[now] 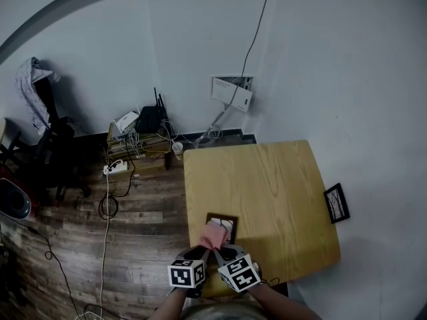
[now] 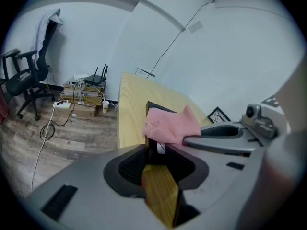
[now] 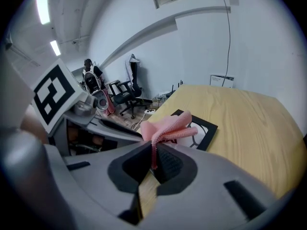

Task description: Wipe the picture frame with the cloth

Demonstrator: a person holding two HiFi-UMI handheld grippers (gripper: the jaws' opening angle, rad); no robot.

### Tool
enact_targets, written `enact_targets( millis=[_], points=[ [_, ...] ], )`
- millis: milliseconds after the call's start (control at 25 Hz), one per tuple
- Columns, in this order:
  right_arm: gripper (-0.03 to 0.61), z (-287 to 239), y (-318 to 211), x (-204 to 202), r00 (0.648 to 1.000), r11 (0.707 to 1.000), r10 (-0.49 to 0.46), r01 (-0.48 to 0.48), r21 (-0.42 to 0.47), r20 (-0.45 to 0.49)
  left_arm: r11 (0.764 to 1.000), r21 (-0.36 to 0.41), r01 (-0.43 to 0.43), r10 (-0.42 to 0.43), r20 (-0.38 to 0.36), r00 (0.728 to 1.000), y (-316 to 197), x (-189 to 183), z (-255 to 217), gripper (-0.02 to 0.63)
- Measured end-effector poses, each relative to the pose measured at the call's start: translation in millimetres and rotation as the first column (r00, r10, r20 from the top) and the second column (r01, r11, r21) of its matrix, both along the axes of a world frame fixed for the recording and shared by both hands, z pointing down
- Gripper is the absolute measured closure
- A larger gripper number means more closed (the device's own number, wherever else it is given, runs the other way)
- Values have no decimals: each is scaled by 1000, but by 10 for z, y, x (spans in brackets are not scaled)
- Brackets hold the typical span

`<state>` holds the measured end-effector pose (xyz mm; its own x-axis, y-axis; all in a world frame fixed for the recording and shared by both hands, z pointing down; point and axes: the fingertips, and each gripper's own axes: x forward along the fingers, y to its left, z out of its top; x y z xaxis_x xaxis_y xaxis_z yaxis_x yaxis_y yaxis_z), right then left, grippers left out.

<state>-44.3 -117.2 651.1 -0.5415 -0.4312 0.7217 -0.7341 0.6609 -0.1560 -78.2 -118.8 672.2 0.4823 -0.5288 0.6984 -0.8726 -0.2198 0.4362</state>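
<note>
My left tongs (image 2: 154,158) are closed on the near edge of the black rectangular picture frame (image 1: 229,218). The frame sits at the near end of the light wooden counter (image 1: 267,179), close to its left edge. Its pale centre shows past the cloth. My right tongs (image 3: 153,163) are pinched shut on one hanging corner of the pink woven cloth (image 1: 213,236). The rest of the cloth is bunched above the tips and lies over the near part of the frame, between both tongs. In the head view the two tongs come in side by side from the near edge, angled down toward the frame. A second small black frame (image 1: 336,203) stands off the counter's right side.
</note>
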Motion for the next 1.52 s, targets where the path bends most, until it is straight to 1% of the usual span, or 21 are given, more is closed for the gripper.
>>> enact_targets(
  millis=[240, 560, 960, 1240, 1520],
  points=[
    [569, 113, 65, 26, 1000, 999, -10, 9, -34, -26, 1000, 2, -1, 1, 3, 1000, 1, -3, 10, 495],
    [569, 161, 96, 114, 999, 999, 8, -10, -44, -47, 1000, 3, -1, 1, 4, 1000, 9, -10, 8, 495],
    [569, 177, 67, 379, 995, 996, 78, -81, -40, -66, 1000, 2, 1, -1, 1, 1000, -10, 4, 17, 495],
    [569, 174, 76, 569, 986, 987, 152, -154, -34, -69, 1000, 3, -1, 1, -5, 1000, -3, -2, 18, 495],
    [569, 155, 96, 628, 979, 980, 195, -197, -28, -66, 1000, 2, -2, 2, -9, 1000, -2, -9, 9, 495]
  ],
)
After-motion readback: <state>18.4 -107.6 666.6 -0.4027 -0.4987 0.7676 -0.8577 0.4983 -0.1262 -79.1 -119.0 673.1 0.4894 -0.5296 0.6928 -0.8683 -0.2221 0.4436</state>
